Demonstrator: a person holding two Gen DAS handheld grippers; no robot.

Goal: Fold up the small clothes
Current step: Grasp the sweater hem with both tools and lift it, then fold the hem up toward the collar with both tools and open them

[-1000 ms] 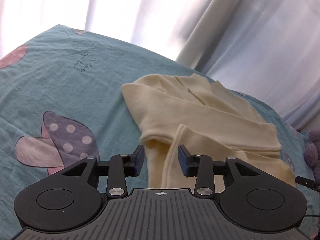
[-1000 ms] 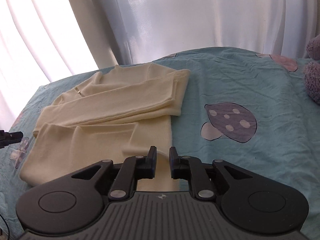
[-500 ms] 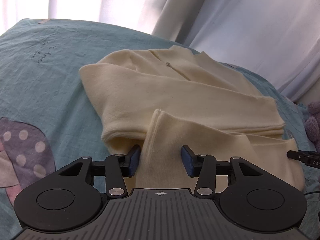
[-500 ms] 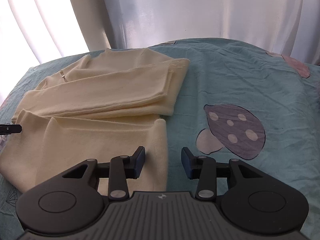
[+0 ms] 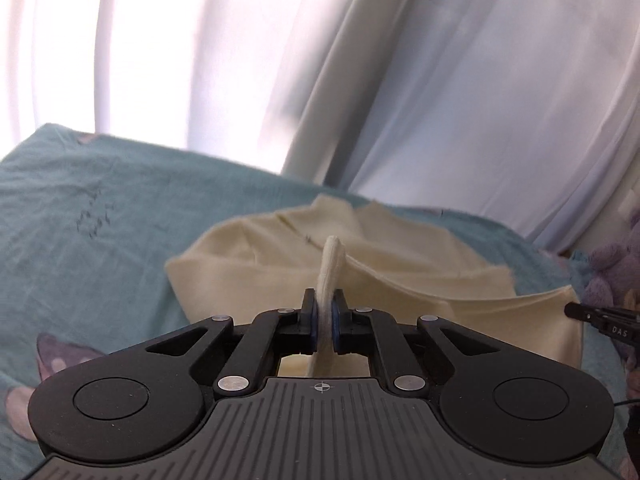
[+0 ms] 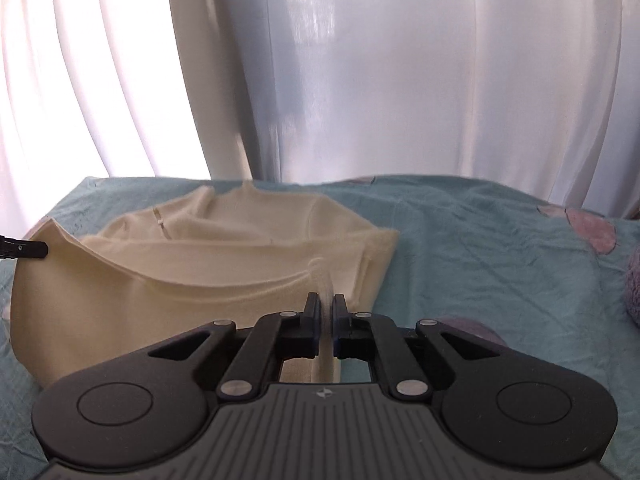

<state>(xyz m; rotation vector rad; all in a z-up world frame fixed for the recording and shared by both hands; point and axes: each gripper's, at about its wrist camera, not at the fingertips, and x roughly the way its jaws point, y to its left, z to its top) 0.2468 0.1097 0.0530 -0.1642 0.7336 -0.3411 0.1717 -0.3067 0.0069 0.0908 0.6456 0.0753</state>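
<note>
A cream sweater (image 5: 248, 276) lies on the teal bedsheet (image 5: 80, 240), sleeves folded across its body. My left gripper (image 5: 325, 304) is shut on the left corner of its bottom hem and lifts it off the sheet. My right gripper (image 6: 327, 308) is shut on the right corner of the same hem. The sweater also shows in the right wrist view (image 6: 180, 276), its raised hem stretched between both grippers. The right gripper's tip shows at the right edge of the left wrist view (image 5: 592, 316); the left gripper's tip shows at the left edge of the right wrist view (image 6: 24, 249).
White curtains (image 6: 400, 80) hang close behind the bed. A purple plush toy (image 5: 612, 264) sits at the right side of the bed, also at the right wrist view's edge (image 6: 632, 288). The sheet has mushroom prints (image 6: 588, 232).
Both grippers were open over the hem corners half a second ago. Both have since shut on the hem and raised it, with the views tilting up toward the curtains.
</note>
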